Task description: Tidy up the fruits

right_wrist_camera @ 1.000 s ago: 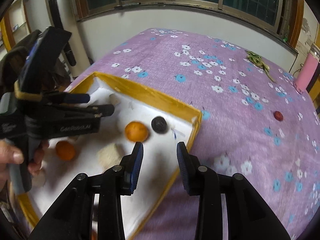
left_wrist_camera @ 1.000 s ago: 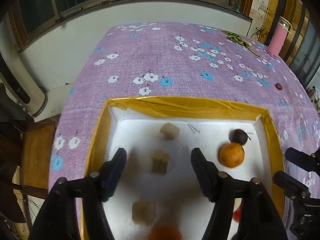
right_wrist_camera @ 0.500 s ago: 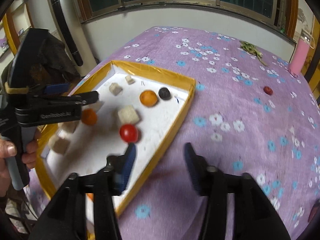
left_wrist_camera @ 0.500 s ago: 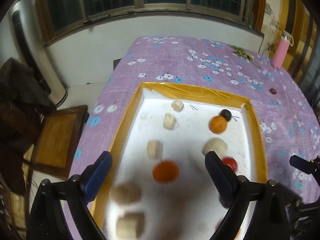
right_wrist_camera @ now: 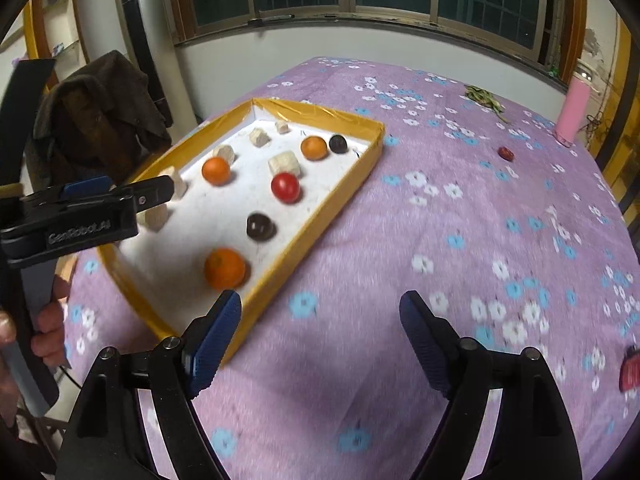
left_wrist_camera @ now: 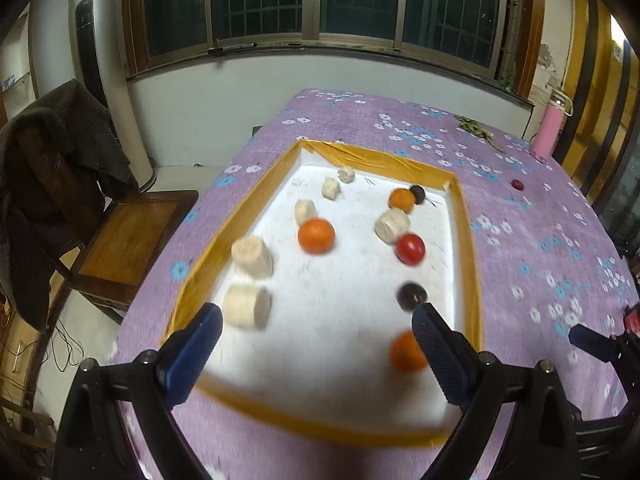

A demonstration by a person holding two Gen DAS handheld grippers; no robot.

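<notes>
A shallow rectangular tray with a white floor and yellow-taped rim (left_wrist_camera: 464, 216) lies on a purple tablecloth printed with white and blue flowers (right_wrist_camera: 460, 240), and nearly all the fruit sits inside it, which suggests the tray serves as the sorting area. In the left wrist view the tray's long axis runs away from the camera toward the dark windows, its far short wall nearest them. Pale cylindrical banana-like chunks (left_wrist_camera: 252, 258) string along the left side, most tipped on their sides with their round cut faces pointing various ways; three round orange citrus fruits (left_wrist_camera: 316, 236), a shiny red tomato-like fruit (left_wrist_camera: 410, 249) and two dark purple round fruits (left_wrist_camera: 412, 297) keep to the middle and right. One small dark red fruit (right_wrist_camera: 505, 153) lies alone on the cloth, well apart from the tray, near a pink bottle (right_wrist_camera: 573, 114); judging by the task, it may still need gathering. The left gripper (left_wrist_camera: 316, 344) hovers above the tray's near end, its blue-padded fingers spread wide and holding nothing, probably ready to straddle a piece. The right gripper (right_wrist_camera: 320, 332) hangs over bare cloth just beside the tray's near corner, likewise gaping and empty, perhaps kept clear so the other can work.
</notes>
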